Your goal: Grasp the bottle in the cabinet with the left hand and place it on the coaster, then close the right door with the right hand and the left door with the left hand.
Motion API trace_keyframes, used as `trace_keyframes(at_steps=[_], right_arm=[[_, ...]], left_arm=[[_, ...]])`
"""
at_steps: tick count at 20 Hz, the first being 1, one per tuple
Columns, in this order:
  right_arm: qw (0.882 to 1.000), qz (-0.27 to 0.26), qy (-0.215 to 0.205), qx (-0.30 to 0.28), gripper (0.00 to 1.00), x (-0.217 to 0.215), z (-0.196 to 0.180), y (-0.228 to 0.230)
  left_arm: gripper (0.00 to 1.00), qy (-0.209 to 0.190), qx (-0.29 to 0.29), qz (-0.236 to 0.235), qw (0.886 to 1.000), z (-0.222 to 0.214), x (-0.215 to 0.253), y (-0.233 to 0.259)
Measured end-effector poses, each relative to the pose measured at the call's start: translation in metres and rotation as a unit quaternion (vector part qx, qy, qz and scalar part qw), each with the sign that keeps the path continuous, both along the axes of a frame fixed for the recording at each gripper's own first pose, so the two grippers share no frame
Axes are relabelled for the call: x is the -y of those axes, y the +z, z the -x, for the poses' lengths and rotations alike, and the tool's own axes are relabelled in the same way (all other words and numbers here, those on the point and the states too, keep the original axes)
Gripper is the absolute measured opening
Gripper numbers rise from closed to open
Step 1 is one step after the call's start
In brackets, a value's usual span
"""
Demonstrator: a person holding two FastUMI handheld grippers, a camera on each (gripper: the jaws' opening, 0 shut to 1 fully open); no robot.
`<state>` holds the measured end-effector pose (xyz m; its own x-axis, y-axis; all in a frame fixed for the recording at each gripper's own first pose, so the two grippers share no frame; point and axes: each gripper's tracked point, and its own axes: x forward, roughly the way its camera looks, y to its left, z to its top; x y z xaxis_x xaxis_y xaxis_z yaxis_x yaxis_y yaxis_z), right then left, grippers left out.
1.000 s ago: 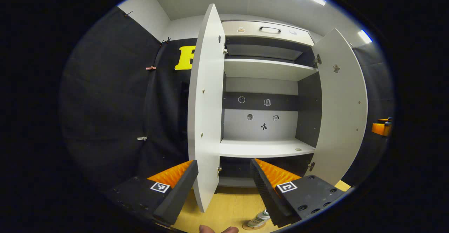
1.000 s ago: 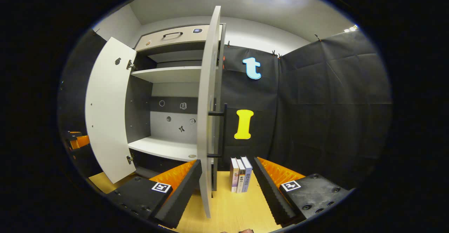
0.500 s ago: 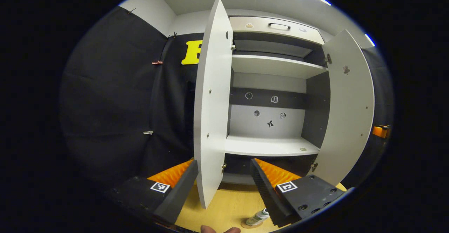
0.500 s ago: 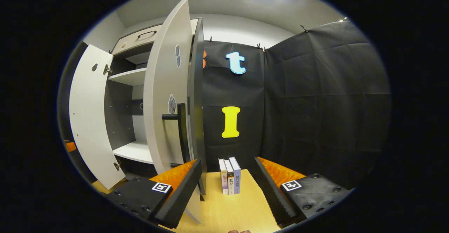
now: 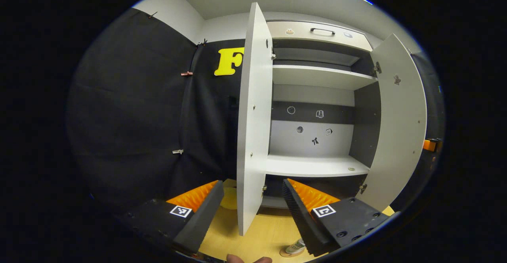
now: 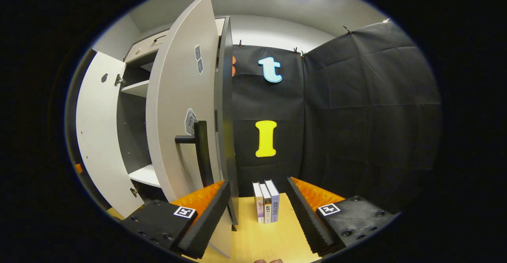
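The bottle [image 5: 295, 247], white with green print, stands on a round brown coaster [image 5: 285, 252] on the wooden table, just beside my left gripper's right finger. My left gripper [image 5: 251, 212] is open, and the left door [image 5: 251, 120] stands edge-on ahead between its fingers, untouched. The right door [image 5: 400, 124] hangs wide open in that view. In the right gripper view, my right gripper [image 6: 257, 215] is open at the outer face of the right door [image 6: 180, 108]. Its left finger is close under the black bar handle [image 6: 200, 152]. The left door [image 6: 97, 128] is open beyond.
The cabinet shelves [image 5: 313, 166] hold only a small round thing at the right. Three books [image 6: 266, 201] stand upright on the wooden table [image 6: 261, 239] against the black cloth wall. A fingertip [image 5: 247, 259] shows at the bottom edge.
My right gripper has swung round from the right door's edge to its outer face, and the door has turned partway inward. My left gripper has shifted left, with the left door's edge now nearer centre.
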<state>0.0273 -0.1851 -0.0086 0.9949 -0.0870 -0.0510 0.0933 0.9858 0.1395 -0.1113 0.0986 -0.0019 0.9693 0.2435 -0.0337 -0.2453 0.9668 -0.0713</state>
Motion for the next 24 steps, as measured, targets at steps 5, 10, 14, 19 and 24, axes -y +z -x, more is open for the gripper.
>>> trace_keyframes(at_steps=[5,10,14,19,24], right_arm=[[0.999,-0.002,0.039,0.002,1.0,-0.051,0.001,0.003],[0.998,-0.002,0.066,0.003,0.96,-0.093,-0.005,0.004],[0.997,0.0,0.075,0.002,0.96,-0.117,-0.011,0.005],[0.995,-0.007,0.094,0.007,0.97,-0.15,-0.021,0.009],[0.994,-0.011,0.107,0.012,0.97,-0.182,-0.039,0.012]], left_arm=[[0.95,-0.003,0.001,-0.02,1.0,0.003,-0.005,0.0],[0.95,-0.007,0.001,-0.022,1.0,0.005,-0.005,0.0],[0.95,-0.004,0.002,-0.018,1.0,0.006,-0.005,0.001],[0.95,-0.007,0.006,-0.024,1.0,0.006,-0.006,0.001],[0.95,0.002,0.008,-0.028,1.0,0.006,-0.009,0.002]])
